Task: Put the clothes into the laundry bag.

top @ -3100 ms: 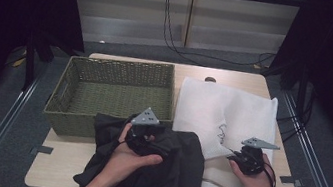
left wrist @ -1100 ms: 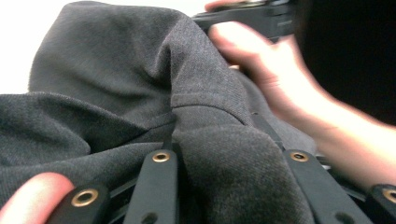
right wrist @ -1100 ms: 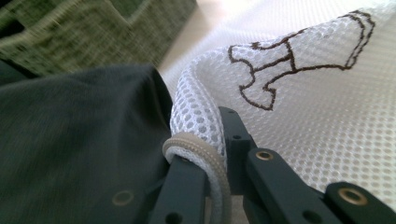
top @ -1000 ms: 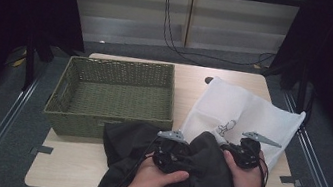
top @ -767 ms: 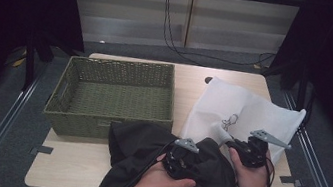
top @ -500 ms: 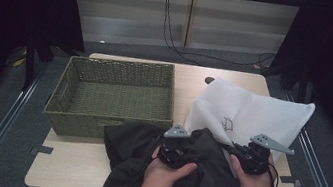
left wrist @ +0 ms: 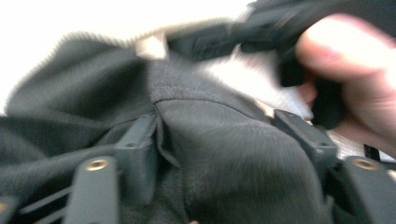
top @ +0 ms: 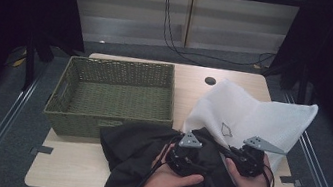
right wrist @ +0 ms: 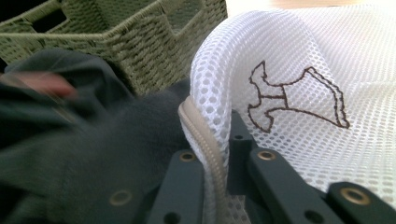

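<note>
Dark garment (top: 152,167) heaped on table (top: 66,169) front, partly tucked into white mesh bag (top: 261,123): soft, floppy, light, bunches easily; grab thick fold. My left gripper (left wrist: 224,135) just opened, straddling fold, not pinching. My right gripper (right wrist: 210,163) clamped on bag's zipper hem (right wrist: 198,126).

Dark garment (top: 144,156) bunched at white mesh bag (top: 261,118) mouth.
</note>
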Demonstrator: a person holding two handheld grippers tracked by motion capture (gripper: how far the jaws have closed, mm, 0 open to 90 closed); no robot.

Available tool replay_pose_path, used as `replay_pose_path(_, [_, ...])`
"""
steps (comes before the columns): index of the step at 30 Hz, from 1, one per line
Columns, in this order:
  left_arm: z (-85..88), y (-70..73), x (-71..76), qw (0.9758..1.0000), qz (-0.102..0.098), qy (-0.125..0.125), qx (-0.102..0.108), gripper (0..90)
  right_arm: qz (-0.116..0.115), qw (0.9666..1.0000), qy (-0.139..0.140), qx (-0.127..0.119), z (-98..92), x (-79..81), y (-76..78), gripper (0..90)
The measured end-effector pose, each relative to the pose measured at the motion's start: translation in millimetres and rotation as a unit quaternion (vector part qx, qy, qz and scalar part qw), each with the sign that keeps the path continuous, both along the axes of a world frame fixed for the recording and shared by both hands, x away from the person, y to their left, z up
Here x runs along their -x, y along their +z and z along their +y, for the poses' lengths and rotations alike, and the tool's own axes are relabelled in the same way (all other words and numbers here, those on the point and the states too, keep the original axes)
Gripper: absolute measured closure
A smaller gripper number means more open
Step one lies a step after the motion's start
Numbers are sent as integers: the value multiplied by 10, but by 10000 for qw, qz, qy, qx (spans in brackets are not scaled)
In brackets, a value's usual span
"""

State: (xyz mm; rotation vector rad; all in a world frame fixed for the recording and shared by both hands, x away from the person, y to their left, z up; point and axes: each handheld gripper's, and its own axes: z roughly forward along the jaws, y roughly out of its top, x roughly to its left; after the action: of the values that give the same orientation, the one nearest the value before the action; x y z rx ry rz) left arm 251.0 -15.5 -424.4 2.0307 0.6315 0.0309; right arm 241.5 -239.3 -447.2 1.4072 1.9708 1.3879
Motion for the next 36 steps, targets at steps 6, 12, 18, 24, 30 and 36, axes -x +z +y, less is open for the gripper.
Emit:
replay_pose_path(6, [187,241,-292,9989,-281,306,209,206,-312,9984,-194,438,58,15,48,747])
replay_pose_path(12, [26,-274,-600,9933,1093,-202,-330,137,-192,9992,-84,338,67,-53,16,808])
replay_pose_path(18, [-98,-393,-590,9733,1812,-1260,-634,658,5,9997,124,211,109,-132,-50,897])
replay_pose_path(24, [-138,-372,-466,9609,1802,-2094,-206,864,-72,9996,277,39,145,-168,-26,900])
replay_pose_path(30, [-153,-333,-457,9782,1457,-1470,-155,857,-332,9971,594,-339,173,-109,91,900])
replay_pose_path(36, [-43,-273,-531,9950,928,69,374,858,-548,9919,1070,-402,217,73,239,900])
